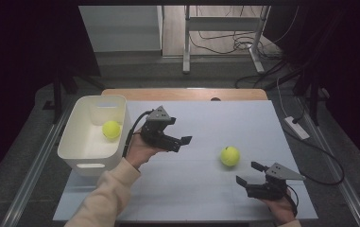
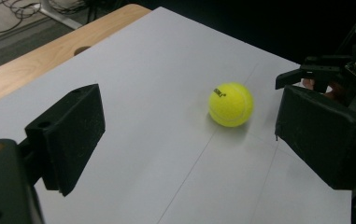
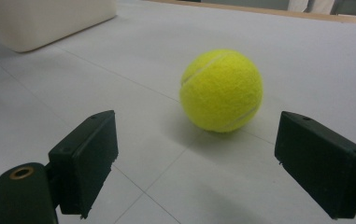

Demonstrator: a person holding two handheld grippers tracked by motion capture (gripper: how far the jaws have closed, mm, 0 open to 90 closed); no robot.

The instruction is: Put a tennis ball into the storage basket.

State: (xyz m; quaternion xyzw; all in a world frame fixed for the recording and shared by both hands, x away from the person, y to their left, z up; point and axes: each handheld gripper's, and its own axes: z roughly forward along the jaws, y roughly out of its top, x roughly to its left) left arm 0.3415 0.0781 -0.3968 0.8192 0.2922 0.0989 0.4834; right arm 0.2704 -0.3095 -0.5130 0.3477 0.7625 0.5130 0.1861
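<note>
Both the left gripper (image 1: 183, 142) and the right gripper (image 1: 248, 173) stand spread and empty either side of the tennis ball (image 1: 230, 156), which lies toward the table's (image 1: 206, 189) right edge.

text: we find one small dark print on the ball (image 2: 231, 104) | reading: too small to tell

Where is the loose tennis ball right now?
In the high view the ball lies on the white mat, right of centre, just ahead of the open right gripper.
</note>
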